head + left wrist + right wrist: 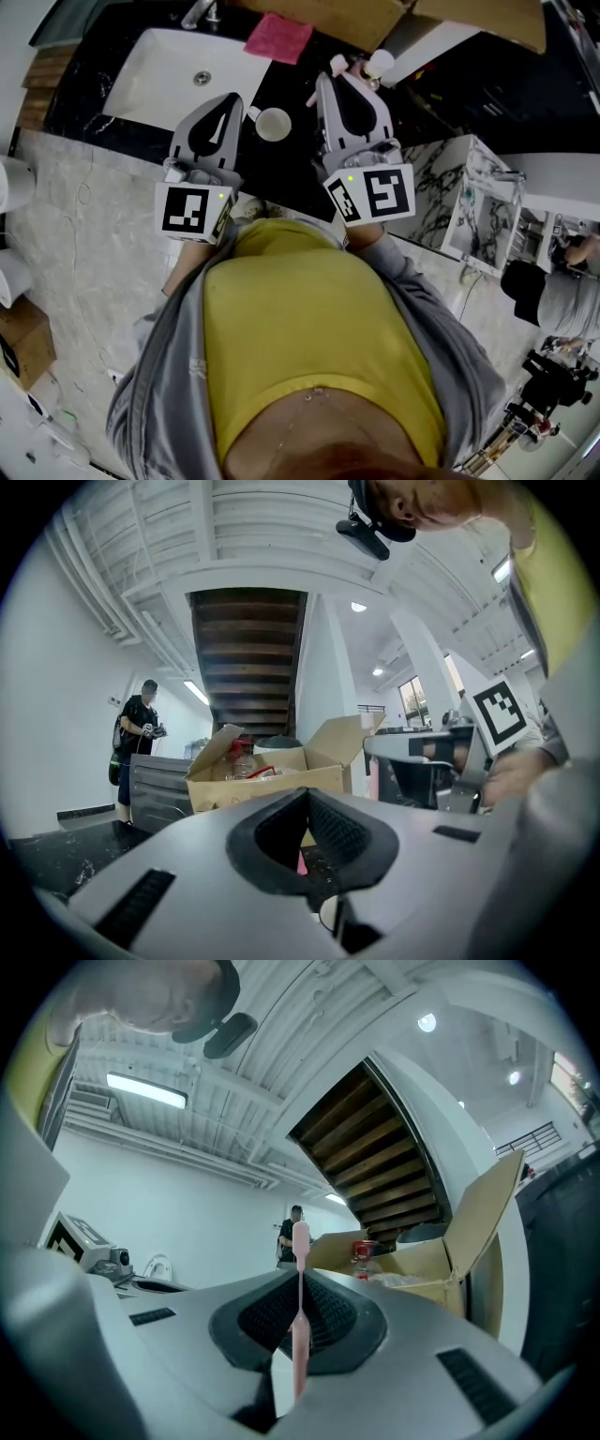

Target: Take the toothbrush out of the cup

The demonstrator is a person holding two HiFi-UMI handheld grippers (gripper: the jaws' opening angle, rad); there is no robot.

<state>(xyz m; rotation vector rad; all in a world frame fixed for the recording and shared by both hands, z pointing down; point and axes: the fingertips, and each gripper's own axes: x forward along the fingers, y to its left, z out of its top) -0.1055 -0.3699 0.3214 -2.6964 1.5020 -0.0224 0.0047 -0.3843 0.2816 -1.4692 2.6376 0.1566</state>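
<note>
A pale cup (pixel 273 124) stands on the black counter (pixel 281 164) between my two grippers. My right gripper (pixel 330 81) is held to the right of the cup and is shut on a pink toothbrush (pixel 338 66). In the right gripper view the toothbrush (pixel 300 1316) stands upright, pinched between the jaws of the right gripper (pixel 298 1340), its head above them. My left gripper (pixel 229 97) is just left of the cup, jaws together with nothing in them. In the left gripper view its tips (pixel 323 907) meet, and the cup is mostly hidden behind them.
A white sink (pixel 159 70) with a faucet (pixel 199 13) lies at the far left of the counter, with a pink cloth (pixel 279 37) behind the cup. An open cardboard box (pixel 262 775) sits at the back. A white marbled cabinet (pixel 478 202) stands to the right.
</note>
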